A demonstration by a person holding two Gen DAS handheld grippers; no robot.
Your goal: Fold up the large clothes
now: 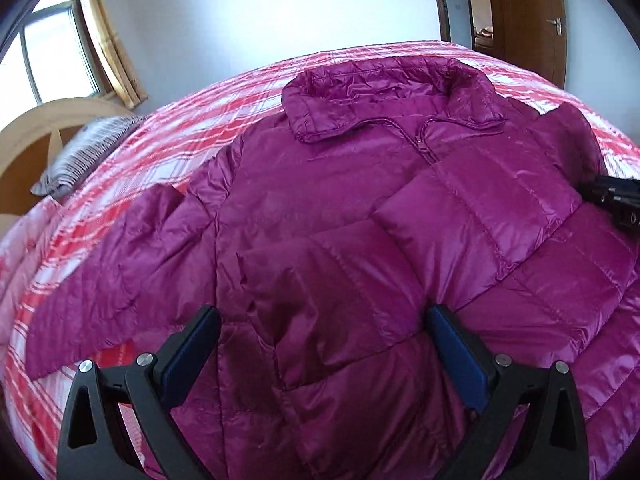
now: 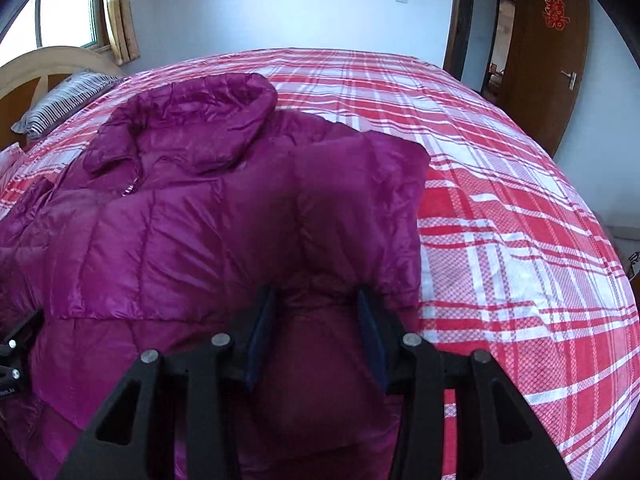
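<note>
A magenta puffer jacket (image 1: pixel 340 208) lies front-up on the bed, collar (image 1: pixel 384 96) at the far side, zipper closed. Its right sleeve (image 1: pixel 472 204) is folded across the chest; its left sleeve (image 1: pixel 120 272) lies spread out on the sheet. My left gripper (image 1: pixel 324 324) is open above the lower front of the jacket, with fabric between its wide-apart fingers. My right gripper (image 2: pixel 316 312) is narrowed on a raised fold of the jacket's right side (image 2: pixel 328 216). The right gripper also shows in the left wrist view (image 1: pixel 616 200) at the jacket's right edge.
The bed has a red and white plaid sheet (image 2: pixel 500 216). A striped pillow (image 1: pixel 76 160) and wooden headboard (image 1: pixel 36 128) are at the left. A window with curtain (image 1: pixel 100 40) stands behind; a brown door (image 2: pixel 548 56) is at the right.
</note>
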